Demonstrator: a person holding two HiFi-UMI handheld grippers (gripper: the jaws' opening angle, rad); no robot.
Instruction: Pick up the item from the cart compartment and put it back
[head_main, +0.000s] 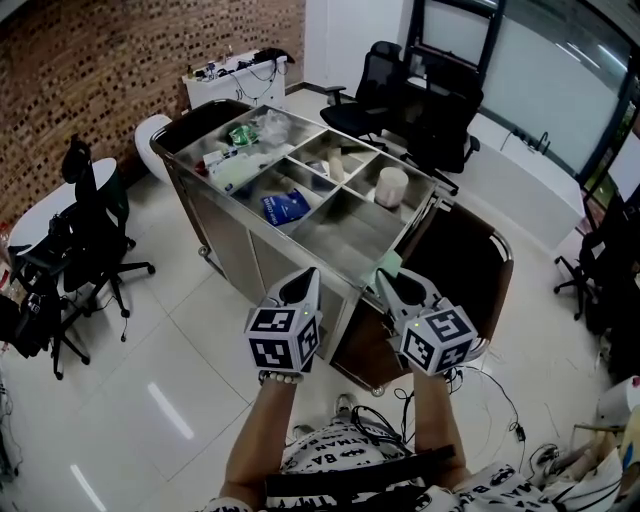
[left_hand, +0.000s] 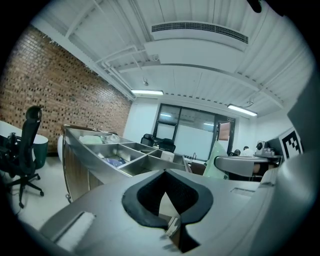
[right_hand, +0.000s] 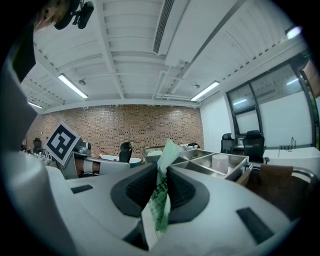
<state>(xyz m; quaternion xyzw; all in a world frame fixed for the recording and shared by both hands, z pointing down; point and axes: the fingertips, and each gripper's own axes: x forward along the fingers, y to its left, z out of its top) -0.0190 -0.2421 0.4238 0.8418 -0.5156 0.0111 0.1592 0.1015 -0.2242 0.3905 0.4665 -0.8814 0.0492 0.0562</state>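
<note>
With the right hand-held gripper (head_main: 386, 277) pinching the green packet (right_hand: 161, 192), I'd reach over the cart's (head_main: 250, 228) near compartment (head_main: 345, 232) and lower before releasing.

1. The green packet (right_hand: 167, 152) has its lower end buried between the right gripper's (right_hand: 161, 170) fingers (right_hand: 185, 192), and its print is too blurred to read.
2. In the head view only one green corner of it shows.
3. The clutter (head_main: 245, 140) in the cart's (head_main: 230, 240) far-left compartment is too small to name.
</note>
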